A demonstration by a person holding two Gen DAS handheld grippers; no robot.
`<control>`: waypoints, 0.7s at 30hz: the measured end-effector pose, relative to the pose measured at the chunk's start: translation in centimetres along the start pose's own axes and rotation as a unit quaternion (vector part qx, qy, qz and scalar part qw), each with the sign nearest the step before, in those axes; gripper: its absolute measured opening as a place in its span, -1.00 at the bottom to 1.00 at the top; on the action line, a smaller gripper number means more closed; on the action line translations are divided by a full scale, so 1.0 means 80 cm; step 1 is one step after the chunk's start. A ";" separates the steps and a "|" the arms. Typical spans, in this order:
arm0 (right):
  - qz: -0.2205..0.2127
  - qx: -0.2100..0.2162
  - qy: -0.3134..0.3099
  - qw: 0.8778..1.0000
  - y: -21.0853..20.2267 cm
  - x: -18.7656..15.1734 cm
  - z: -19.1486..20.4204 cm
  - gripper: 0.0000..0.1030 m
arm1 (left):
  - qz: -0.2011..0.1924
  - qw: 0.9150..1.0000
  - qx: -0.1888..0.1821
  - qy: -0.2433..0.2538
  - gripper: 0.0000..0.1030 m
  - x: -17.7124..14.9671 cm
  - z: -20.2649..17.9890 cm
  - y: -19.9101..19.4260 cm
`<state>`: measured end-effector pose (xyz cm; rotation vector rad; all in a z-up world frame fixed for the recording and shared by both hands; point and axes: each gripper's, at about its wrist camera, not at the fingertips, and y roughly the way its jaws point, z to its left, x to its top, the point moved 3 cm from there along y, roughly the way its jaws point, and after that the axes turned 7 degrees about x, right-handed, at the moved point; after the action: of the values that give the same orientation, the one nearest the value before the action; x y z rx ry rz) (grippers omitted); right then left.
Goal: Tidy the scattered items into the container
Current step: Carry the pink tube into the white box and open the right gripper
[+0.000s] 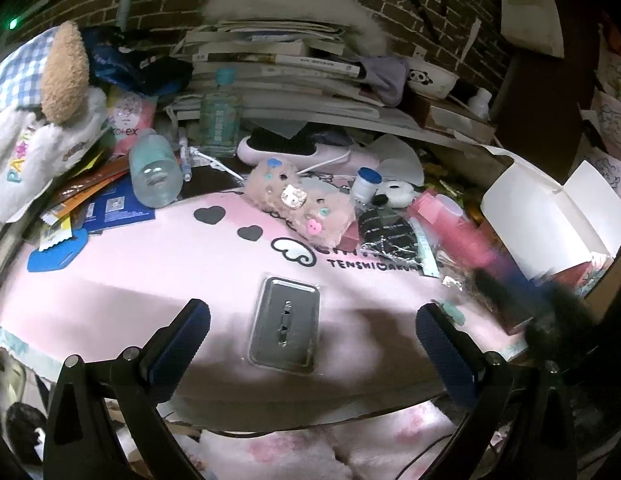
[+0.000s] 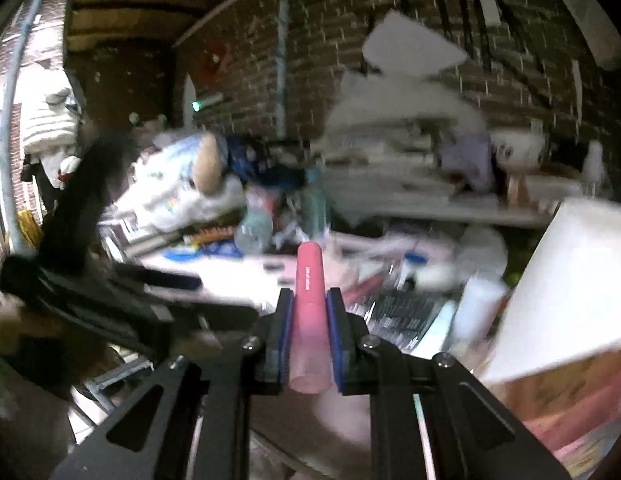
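Now the right gripper (image 2: 309, 316) clamps a pink tube (image 2: 309, 280) between its fingers, while the left gripper (image 1: 312, 330) gapes wide with a clear packet (image 1: 285, 324) between its fingers.

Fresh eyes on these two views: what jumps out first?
The right tool is shut on a pink tube that stands up between its blue pads, dead centre of the right wrist view. In the left wrist view the left tool hangs open over a pink desk mat, straddling a clear blister pack. Beyond lies clutter: a fluffy pink pouch mid-mat and an open white box at the right edge.
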<state>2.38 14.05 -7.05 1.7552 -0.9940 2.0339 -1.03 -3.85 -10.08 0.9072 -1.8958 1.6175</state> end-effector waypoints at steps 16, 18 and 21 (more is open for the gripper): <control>0.218 -0.113 0.085 0.966 -0.096 0.056 -0.192 -0.73 | 0.014 1.000 -0.007 0.006 1.00 0.007 -0.022 0.025; 0.247 -0.114 0.093 0.958 -0.087 0.047 -0.202 -0.73 | 0.016 1.000 -0.007 0.008 1.00 0.007 -0.025 0.027; 0.284 -0.115 0.085 0.948 -0.072 0.038 -0.206 -0.73 | 0.017 1.000 -0.007 0.012 1.00 0.008 -0.027 0.027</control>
<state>-7.26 28.30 -2.80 1.2383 -1.7499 2.2133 -3.18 -1.69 -10.66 0.8494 -1.9144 1.6258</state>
